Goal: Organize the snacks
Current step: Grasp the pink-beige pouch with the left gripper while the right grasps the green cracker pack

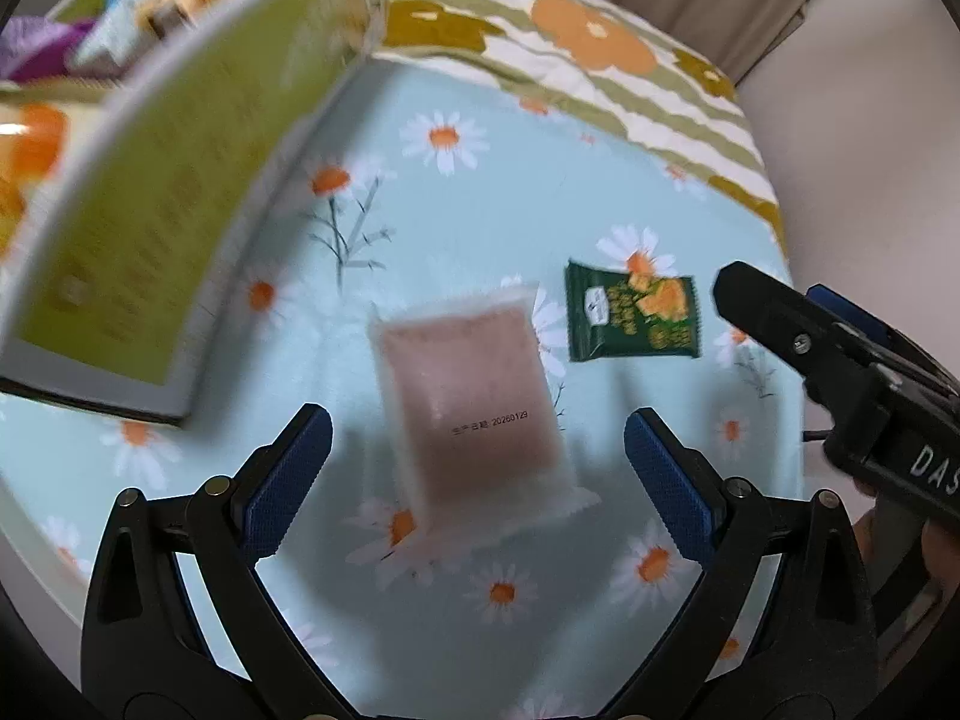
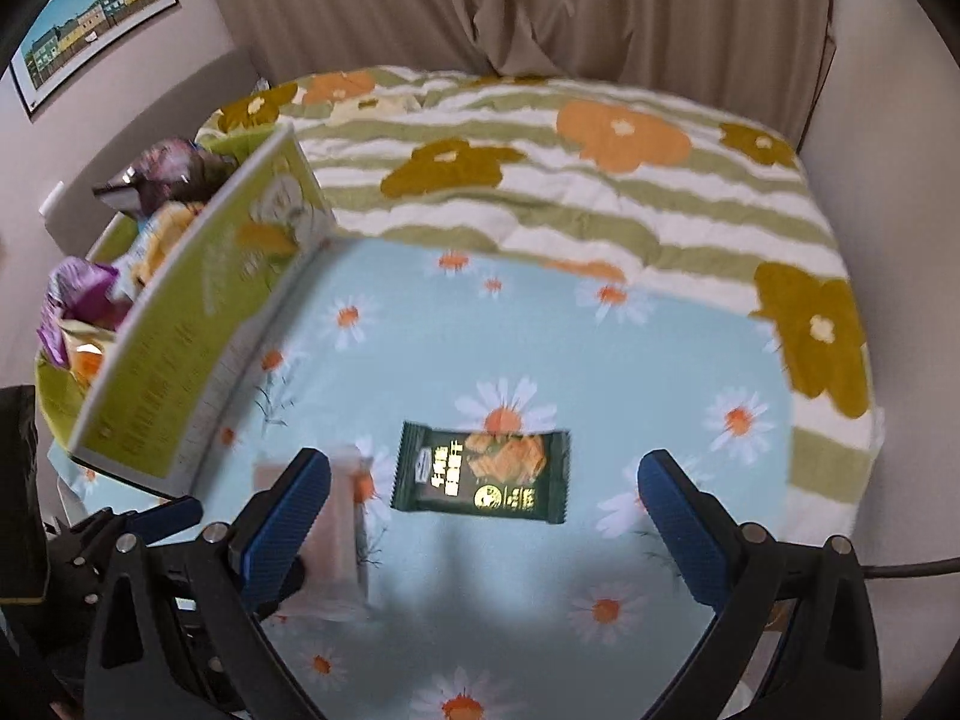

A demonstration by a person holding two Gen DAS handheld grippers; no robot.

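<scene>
A pale pink snack packet (image 1: 474,414) lies flat on the daisy-print cloth, between and just beyond the tips of my open left gripper (image 1: 477,450). To its right lies a dark green snack packet (image 1: 633,315). In the right wrist view that green packet (image 2: 483,474) sits between the fingers of my open right gripper (image 2: 483,495), slightly ahead of them; the pink packet (image 2: 336,534) is partly hidden behind the left finger. A green-and-white box (image 1: 150,198) holding several snacks stands at the left. The right gripper (image 1: 840,354) shows at the right edge of the left wrist view.
The box (image 2: 198,348) holds purple, yellow and orange wrappers (image 2: 78,300). A green-striped flowered blanket (image 2: 570,198) covers the far half of the surface. Beige curtains (image 2: 540,6) hang behind, and a framed picture (image 2: 90,12) is on the left wall.
</scene>
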